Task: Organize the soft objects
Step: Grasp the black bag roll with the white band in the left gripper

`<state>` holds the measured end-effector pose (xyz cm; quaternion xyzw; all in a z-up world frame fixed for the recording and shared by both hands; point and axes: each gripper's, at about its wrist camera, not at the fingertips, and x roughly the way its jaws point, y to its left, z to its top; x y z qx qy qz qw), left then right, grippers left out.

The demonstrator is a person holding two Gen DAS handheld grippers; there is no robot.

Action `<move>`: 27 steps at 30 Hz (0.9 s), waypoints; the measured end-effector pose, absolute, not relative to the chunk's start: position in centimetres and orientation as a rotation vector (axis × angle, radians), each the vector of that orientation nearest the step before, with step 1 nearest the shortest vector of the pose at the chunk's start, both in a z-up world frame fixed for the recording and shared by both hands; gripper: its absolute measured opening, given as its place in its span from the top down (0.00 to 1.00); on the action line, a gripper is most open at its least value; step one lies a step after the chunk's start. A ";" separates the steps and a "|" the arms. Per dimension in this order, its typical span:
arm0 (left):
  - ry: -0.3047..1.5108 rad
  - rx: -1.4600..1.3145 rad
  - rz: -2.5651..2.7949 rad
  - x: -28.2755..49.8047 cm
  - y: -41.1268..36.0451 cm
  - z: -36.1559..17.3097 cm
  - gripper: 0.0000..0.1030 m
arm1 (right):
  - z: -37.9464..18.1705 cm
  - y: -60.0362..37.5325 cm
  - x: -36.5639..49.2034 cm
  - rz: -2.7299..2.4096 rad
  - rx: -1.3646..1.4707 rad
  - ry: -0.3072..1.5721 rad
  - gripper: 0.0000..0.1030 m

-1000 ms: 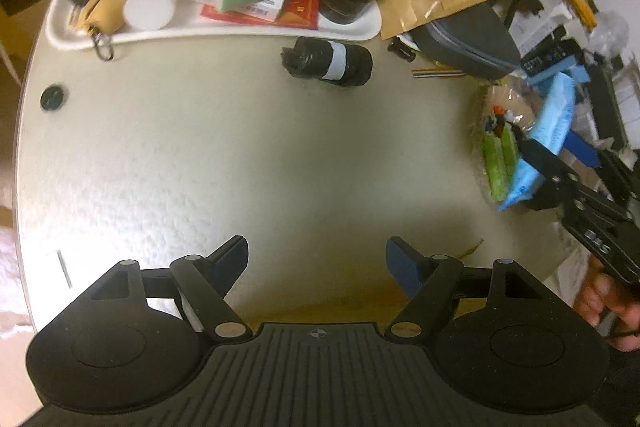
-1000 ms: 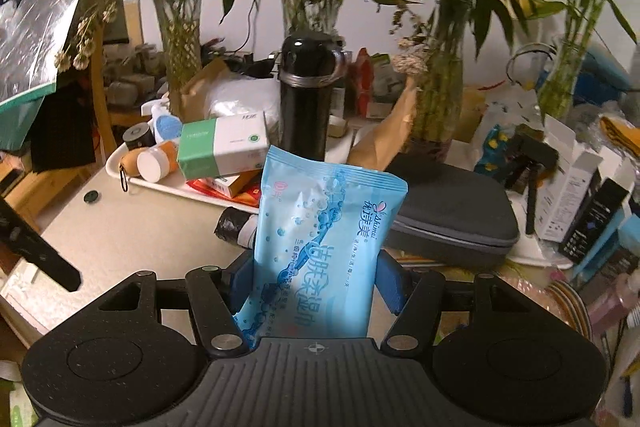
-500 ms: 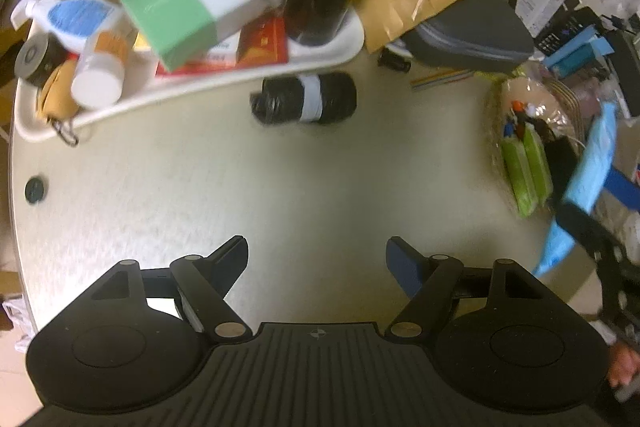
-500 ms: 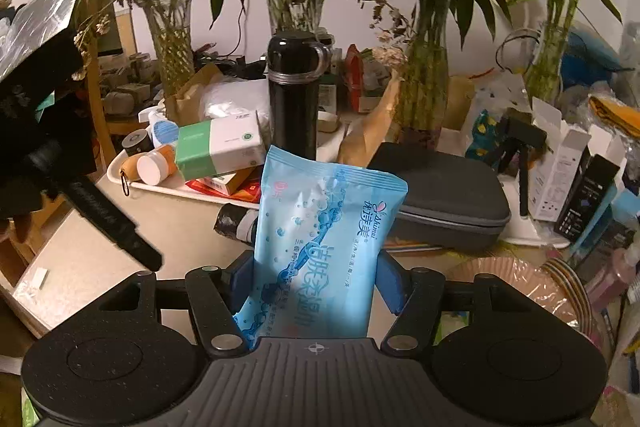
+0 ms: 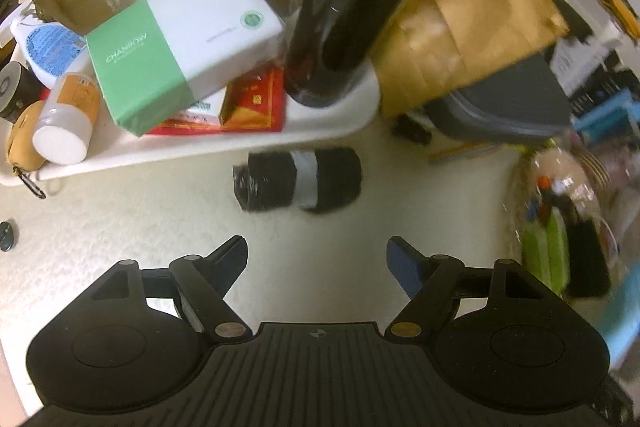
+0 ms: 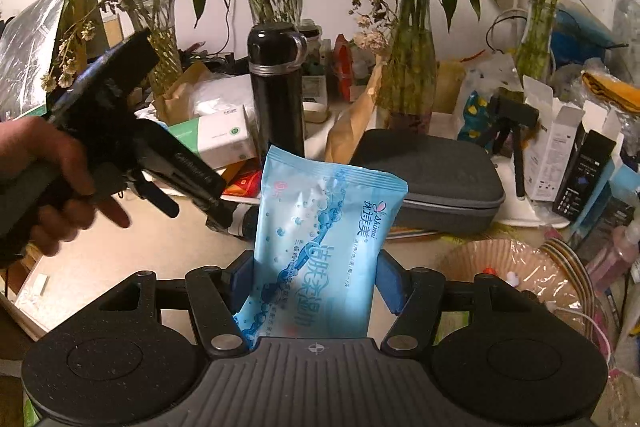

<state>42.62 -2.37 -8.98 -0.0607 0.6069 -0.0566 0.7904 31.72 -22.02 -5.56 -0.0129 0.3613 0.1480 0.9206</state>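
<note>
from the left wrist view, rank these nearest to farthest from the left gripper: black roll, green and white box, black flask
1. black roll, on the table just ahead of the left gripper.
2. black flask, standing on the tray's right end.
3. green and white box, ahead-left on the tray; close to the flask's distance.

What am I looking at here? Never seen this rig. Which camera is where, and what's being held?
There is no robot: a person holds handheld tongs in each hand, each with a fisheye camera looking along its fingers. The left view shows the left tongs, open and empty, pointing at a black roll lying on the pale table beside a cluttered white tray. The right view shows the right tongs shut on a blue wet-wipe pack, with the person's left hand visible holding the other tool.
</note>
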 end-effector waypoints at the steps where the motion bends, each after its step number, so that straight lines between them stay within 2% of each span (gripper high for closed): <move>1: 1.298 -0.133 -0.113 43.0 -2.5 -9.2 0.25 | -5.6 -22.1 31.8 0.302 -0.022 0.745 0.36; 10: 1.244 -0.185 -0.091 45.2 -3.7 -12.6 0.23 | -5.8 -22.4 31.9 0.302 -0.008 0.762 0.36; 11: 1.239 -0.171 -0.083 45.4 -4.0 -12.9 0.19 | -5.8 -22.4 31.9 0.303 -0.008 0.762 0.36; 12: 1.230 -0.159 -0.071 45.5 -4.2 -13.1 0.11 | -5.8 -22.4 31.9 0.305 -0.007 0.762 0.36; 15: 1.210 -0.137 -0.049 45.8 -4.7 -13.5 0.06 | -5.9 -22.4 32.0 0.306 -0.006 0.766 0.36; 23: 1.178 0.013 0.028 45.5 -5.7 -13.3 0.06 | -5.9 -22.5 32.0 0.310 -0.001 0.769 0.36; 27: 1.211 -0.010 0.036 45.7 -5.3 -13.4 0.06 | -5.8 -22.4 31.9 0.312 0.001 0.765 0.36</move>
